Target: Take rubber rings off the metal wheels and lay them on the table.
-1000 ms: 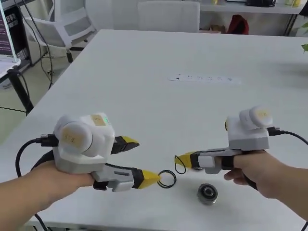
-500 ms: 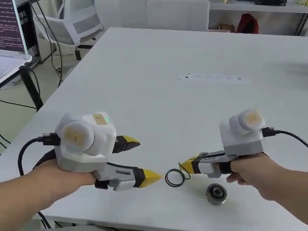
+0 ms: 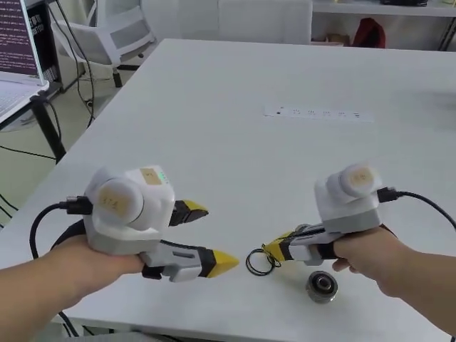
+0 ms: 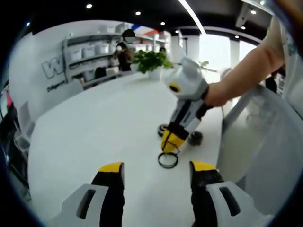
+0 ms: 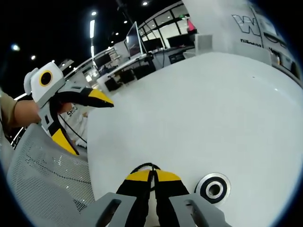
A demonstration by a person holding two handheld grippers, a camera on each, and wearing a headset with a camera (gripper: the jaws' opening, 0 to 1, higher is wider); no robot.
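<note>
1. While I am watching through the head view, my right gripper (image 3: 275,251) is hovering low over the white tabletop (image 3: 214,107). Its jaws are pressing together on a black rubber ring (image 5: 143,164), and a short loop of it is poking out past the yellow tips in the right gripper view.
2. A second ring (image 4: 167,166) is lying flat on the tabletop just under those tips. I cannot tell whether it is touching the pinched one.
3. The metal wheel (image 3: 322,285) is sitting on the tabletop just beside the right gripper, toward the near edge. It is lying flat with its dark centre facing up, apart from both rings.
4. I am holding my left gripper (image 3: 217,236) off to the left with its jaws spread wide and nothing between them. It is pointing toward the second ring, near it but not touching.
5. A white power strip (image 3: 317,112) is lying well apart from all this, toward the far side of the tabletop.
</note>
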